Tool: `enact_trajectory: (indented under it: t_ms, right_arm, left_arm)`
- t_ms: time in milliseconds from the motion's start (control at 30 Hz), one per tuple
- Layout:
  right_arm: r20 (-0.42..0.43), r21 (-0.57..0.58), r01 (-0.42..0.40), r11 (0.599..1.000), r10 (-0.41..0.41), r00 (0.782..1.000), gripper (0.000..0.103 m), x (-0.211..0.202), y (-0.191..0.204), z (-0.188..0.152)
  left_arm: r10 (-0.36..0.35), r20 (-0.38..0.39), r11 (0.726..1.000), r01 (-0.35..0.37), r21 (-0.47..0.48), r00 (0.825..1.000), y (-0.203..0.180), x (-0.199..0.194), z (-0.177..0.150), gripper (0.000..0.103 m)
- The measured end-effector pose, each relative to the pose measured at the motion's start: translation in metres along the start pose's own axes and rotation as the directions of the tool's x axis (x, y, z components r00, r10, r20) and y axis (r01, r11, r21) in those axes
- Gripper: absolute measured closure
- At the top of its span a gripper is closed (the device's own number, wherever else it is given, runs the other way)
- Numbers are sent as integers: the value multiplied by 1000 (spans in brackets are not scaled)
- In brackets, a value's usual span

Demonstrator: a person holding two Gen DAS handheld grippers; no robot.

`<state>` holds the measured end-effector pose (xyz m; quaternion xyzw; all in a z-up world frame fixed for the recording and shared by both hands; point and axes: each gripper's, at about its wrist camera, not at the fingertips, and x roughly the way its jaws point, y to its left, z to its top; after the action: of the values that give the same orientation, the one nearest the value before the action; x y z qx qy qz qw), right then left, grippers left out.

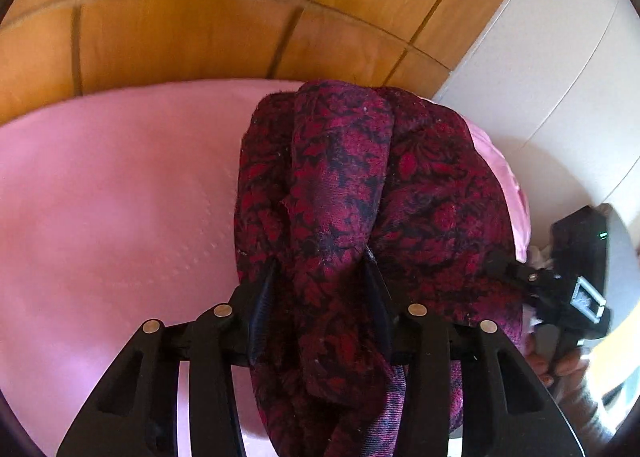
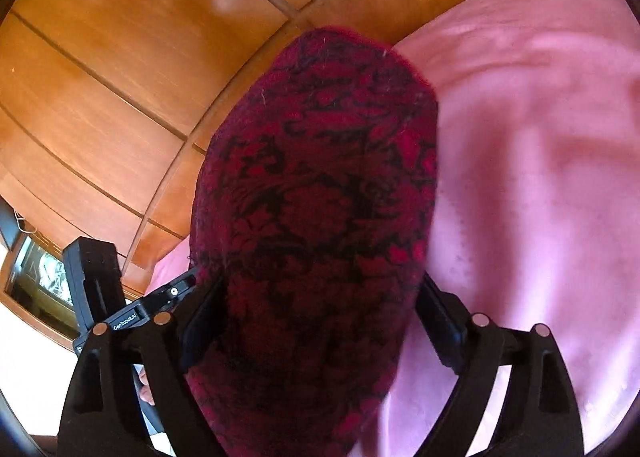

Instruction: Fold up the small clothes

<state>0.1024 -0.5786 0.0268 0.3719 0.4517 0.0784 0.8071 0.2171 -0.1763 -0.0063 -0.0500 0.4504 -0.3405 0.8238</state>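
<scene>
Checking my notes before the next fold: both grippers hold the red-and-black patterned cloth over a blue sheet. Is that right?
Not quite: the sheet is pink, not blue, as the left wrist view shows. The left gripper and right gripper do both have the patterned cloth between their fingers.

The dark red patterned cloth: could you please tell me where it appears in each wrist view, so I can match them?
Left wrist view: the dark red patterned cloth fills the centre, bunched between the left gripper's fingers.
Right wrist view: it runs up the centre, between the right gripper's fingers.
Shared landmark: the pink bedsheet under it, with wooden panelling behind.
</scene>
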Motion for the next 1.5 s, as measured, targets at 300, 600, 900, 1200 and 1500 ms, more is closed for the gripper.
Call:
enact_trajectory:
  t_ms: [300, 600, 900, 1200, 1500]
  right_arm:
    - [207, -296, 296, 908, -242, 948, 54, -35, 86, 7]
    - [144, -401, 467, 788, -449, 882, 50, 82, 118, 26]
    - [205, -432, 511, 743, -471, 858, 48, 74, 116, 8]
    - [265, -373, 509, 776, -436, 860, 25, 44, 132, 2]
    - [299, -378, 500, 779, -408, 863, 31, -6, 153, -30]
  left_arm:
    - [97, 61, 995, -97, -5, 993, -7, -10, -10, 64]
    - [200, 35, 980, -199, -23, 979, 2, -1, -5, 66]
    - [209, 55, 976, -205, -71, 976, 2, -9, -23, 60]
    - [257, 116, 966, -253, -47, 959, -13, -34, -28, 54]
    - [282, 143, 959, -280, -34, 949, -21, -42, -34, 54]
